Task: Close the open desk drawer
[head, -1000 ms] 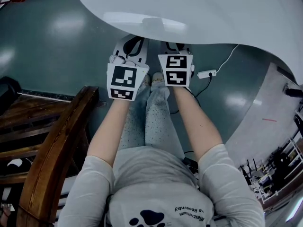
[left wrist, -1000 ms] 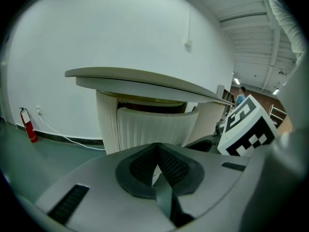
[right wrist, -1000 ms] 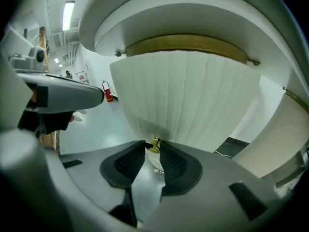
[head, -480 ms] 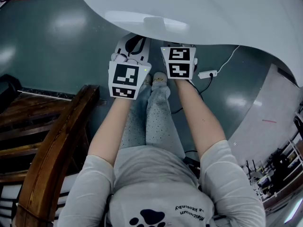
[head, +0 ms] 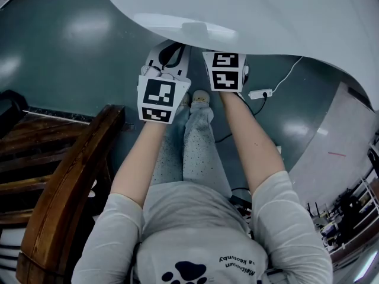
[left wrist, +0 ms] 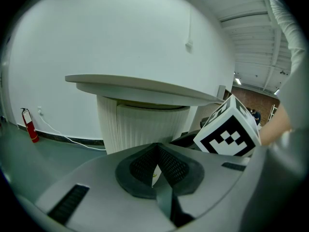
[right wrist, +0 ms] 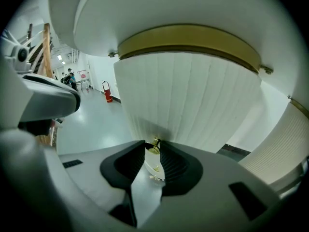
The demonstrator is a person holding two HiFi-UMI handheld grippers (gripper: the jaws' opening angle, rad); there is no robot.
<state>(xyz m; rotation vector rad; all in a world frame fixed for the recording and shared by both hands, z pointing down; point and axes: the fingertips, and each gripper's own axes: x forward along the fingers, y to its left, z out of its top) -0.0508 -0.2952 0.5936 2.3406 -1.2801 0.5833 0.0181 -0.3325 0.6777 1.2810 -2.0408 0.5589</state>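
A white desk top (head: 266, 16) hangs over a curved, ribbed white drawer front (right wrist: 193, 100) with a gold band above it. A small gold knob (right wrist: 154, 145) sits on that front. My right gripper (right wrist: 153, 151) has its two dark pads closed on the knob. In the head view its marker cube (head: 225, 71) is tucked against the desk's edge and its fingertips are hidden. My left gripper (left wrist: 157, 151) hangs beside it, short of the drawer front (left wrist: 145, 127), with the pads meeting at the tips and nothing held. Its cube (head: 159, 99) lies left of the right one.
A dark wooden chair (head: 65, 182) stands close on the left. A power strip with its white cable (head: 259, 92) lies on the green floor to the right. The person's legs (head: 189, 147) are below the grippers. A red fire extinguisher (left wrist: 29, 124) stands by the far wall.
My right gripper has slid forward toward the desk with the knob between its pads, its cube now nearer the desk edge. The left gripper has stayed where it was.
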